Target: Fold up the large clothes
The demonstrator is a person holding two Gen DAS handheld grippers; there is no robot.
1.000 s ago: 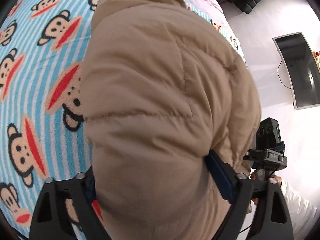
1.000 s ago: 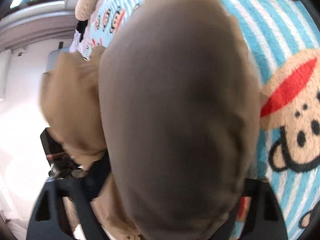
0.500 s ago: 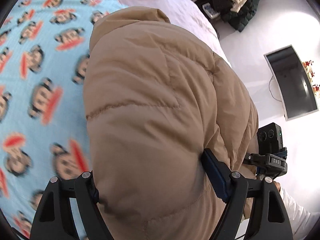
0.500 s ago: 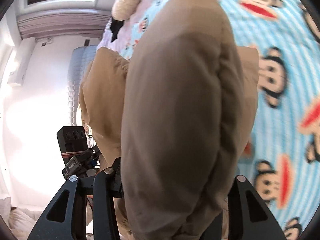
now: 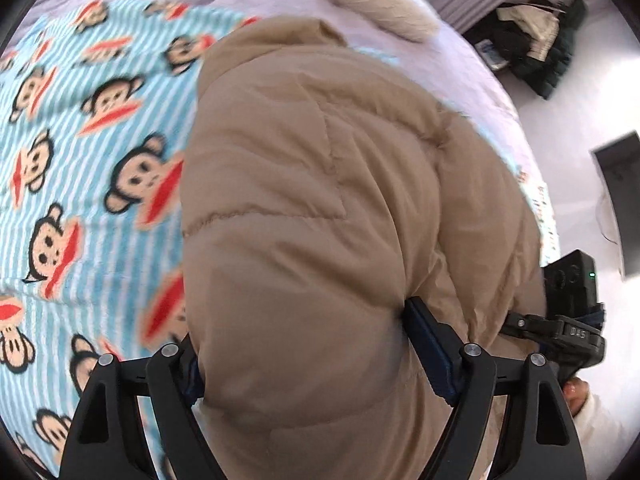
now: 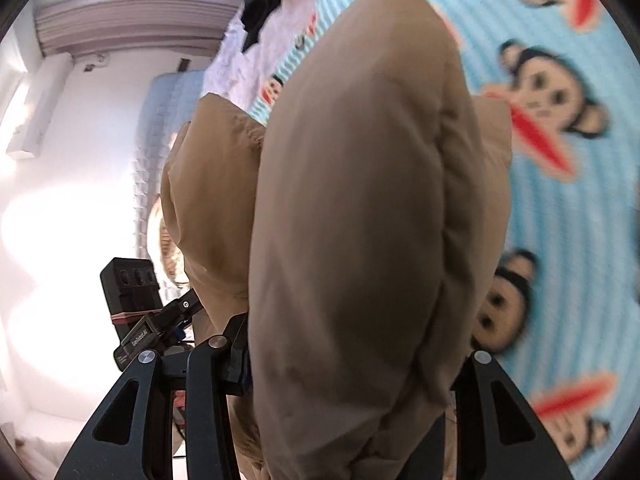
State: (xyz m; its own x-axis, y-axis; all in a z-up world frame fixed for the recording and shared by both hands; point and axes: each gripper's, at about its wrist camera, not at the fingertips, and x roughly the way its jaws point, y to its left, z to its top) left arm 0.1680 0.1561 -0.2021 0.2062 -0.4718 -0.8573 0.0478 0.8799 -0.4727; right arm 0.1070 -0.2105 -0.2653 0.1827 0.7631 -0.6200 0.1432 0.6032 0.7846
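Note:
A puffy tan jacket (image 5: 320, 200) fills the left wrist view, hanging bunched above a bed. My left gripper (image 5: 308, 352) clamps a thick fold of it; the blue pad (image 5: 424, 344) presses into the fabric, though the jaws are opening slightly. In the right wrist view the same jacket (image 6: 360, 200) bulges between the fingers of my right gripper (image 6: 352, 360), which squeezes another fold. Each gripper shows in the other's view: the right gripper (image 5: 568, 320) at the right edge, the left gripper (image 6: 140, 312) at lower left. Both sets of fingertips are largely buried in fabric.
Beneath lies a blue striped monkey-print blanket (image 5: 80, 160) on the bed. A fluffy cream pillow (image 5: 372, 12) sits at the far end. Dark clothes (image 5: 532, 52) are piled beyond the bed and a flat screen (image 5: 624, 200) lies on the white floor. A person's hand (image 5: 576, 392) shows.
Both grippers have carried the jacket across the bed together; the blanket pattern slid past and the pillow and the bed's far end came into view. Both grips on the jacket have held.

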